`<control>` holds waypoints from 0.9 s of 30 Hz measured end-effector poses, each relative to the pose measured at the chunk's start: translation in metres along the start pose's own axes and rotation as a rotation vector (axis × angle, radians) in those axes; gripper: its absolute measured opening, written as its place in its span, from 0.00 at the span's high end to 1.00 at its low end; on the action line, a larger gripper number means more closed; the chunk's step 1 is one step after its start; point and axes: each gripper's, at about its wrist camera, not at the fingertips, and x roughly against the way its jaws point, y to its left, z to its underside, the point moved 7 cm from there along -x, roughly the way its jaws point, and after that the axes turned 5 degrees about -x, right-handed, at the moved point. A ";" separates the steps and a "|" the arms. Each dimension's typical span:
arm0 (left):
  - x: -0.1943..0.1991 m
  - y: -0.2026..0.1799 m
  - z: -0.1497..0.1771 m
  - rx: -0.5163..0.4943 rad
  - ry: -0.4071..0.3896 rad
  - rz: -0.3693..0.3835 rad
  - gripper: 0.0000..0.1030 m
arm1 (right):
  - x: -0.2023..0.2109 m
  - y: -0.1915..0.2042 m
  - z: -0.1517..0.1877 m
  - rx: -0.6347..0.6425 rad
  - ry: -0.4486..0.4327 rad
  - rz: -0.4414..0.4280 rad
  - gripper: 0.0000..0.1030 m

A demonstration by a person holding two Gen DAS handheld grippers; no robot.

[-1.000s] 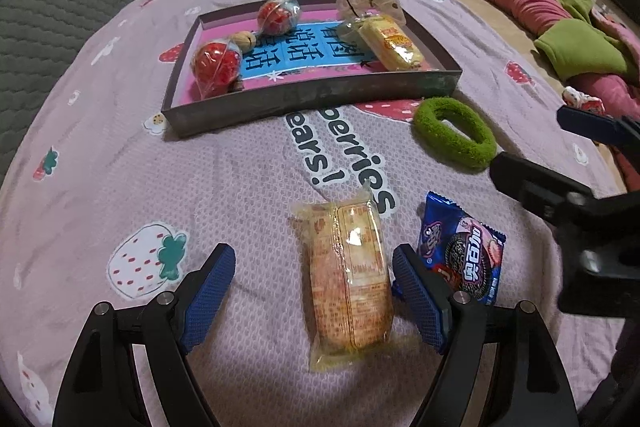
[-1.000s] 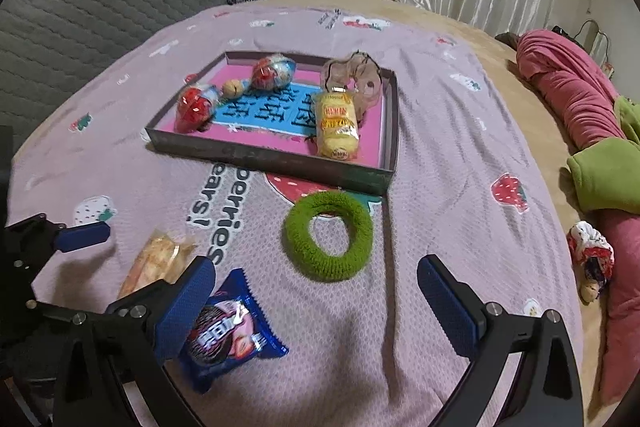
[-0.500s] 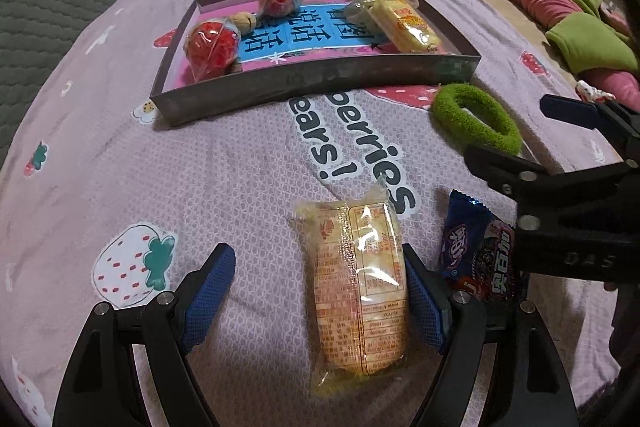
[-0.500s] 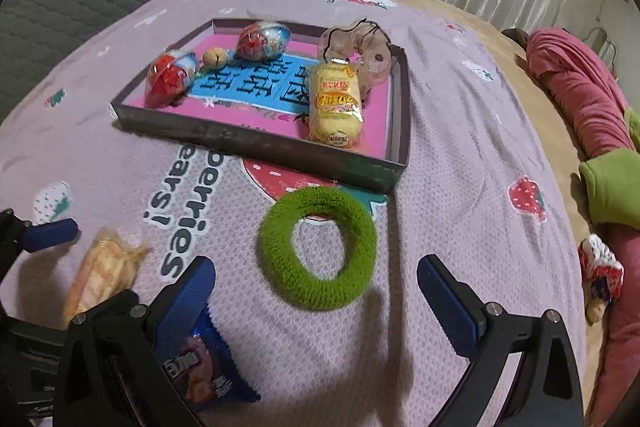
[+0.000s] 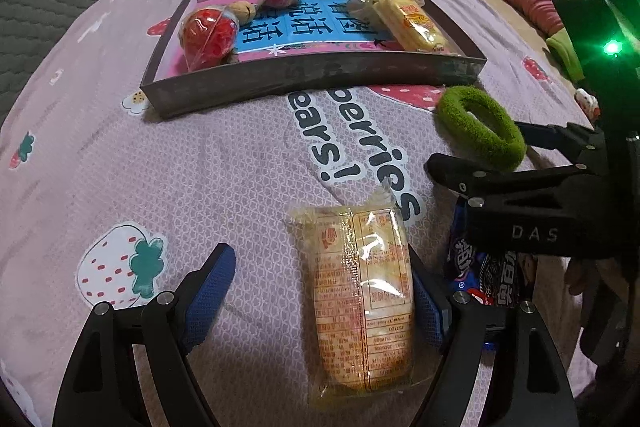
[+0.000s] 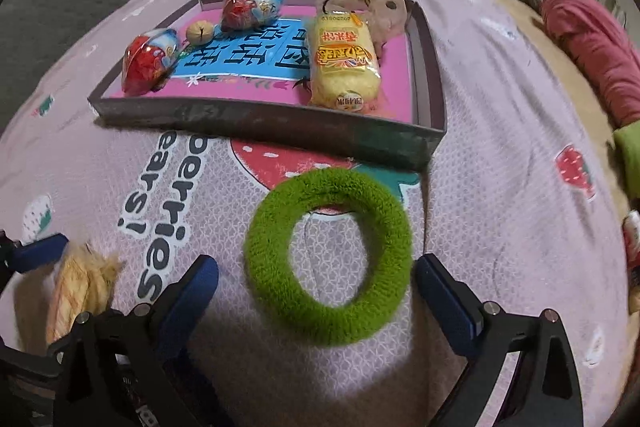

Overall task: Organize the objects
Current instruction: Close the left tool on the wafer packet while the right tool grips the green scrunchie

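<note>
On a bed spread with a strawberry-print blanket (image 5: 168, 163), we hold two grippers low over loose items that are not yet in the cardboard tray (image 5: 320, 75) toward the bed's far edge. Our left gripper (image 5: 320, 291) stands with its jaws released around a yellow cracker packet (image 5: 360, 291) lying lengthwise between them; the right-hand pad sits just beside or against the wrapper, the other pad well apart from it. Our right gripper (image 6: 316, 291) hangs with jaws released either side of a green fuzzy ring (image 6: 328, 255), neither pad pressing it. A blue cookie packet (image 5: 492, 279) lies partly under the right gripper's frame, near the bed's near edge. The risks, as we judge them: if we close the left jaws from this offset, the near pad may shove the slick wrapper sideways across the blanket before the far pad arrives, twisting the packet or crushing the crackers. The soft ring may fold flat and slip out as the right jaws close, or the pads may pinch blanket with it. The two grippers work close together, so lifting both at once could knock one frame against the other or drag the cookie packet. The tray already holds two foil-wrapped eggs (image 6: 148, 63), a walnut (image 6: 199, 32), a cracker pack (image 6: 344, 63) and a pouch (image 6: 368, 3), leaving little free floor.
</note>
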 end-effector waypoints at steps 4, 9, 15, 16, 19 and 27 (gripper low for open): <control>0.000 -0.001 0.000 -0.006 0.000 0.003 0.21 | -0.004 -0.002 -0.002 -0.029 0.015 -0.020 0.04; 0.000 -0.003 0.001 -0.016 0.004 0.015 0.26 | -0.007 0.001 -0.004 -0.016 0.033 -0.016 0.05; 0.003 -0.014 0.004 -0.035 0.017 0.074 0.59 | -0.013 0.001 -0.006 -0.021 0.063 -0.029 0.07; 0.004 -0.017 0.004 -0.043 0.019 0.073 0.59 | -0.012 0.001 -0.007 -0.023 0.069 -0.042 0.11; 0.004 -0.021 0.004 -0.053 0.023 0.084 0.61 | -0.006 -0.002 -0.009 -0.030 0.071 -0.078 0.35; 0.007 -0.011 0.003 -0.003 -0.004 0.127 0.62 | 0.006 -0.005 -0.013 -0.015 0.020 -0.094 0.76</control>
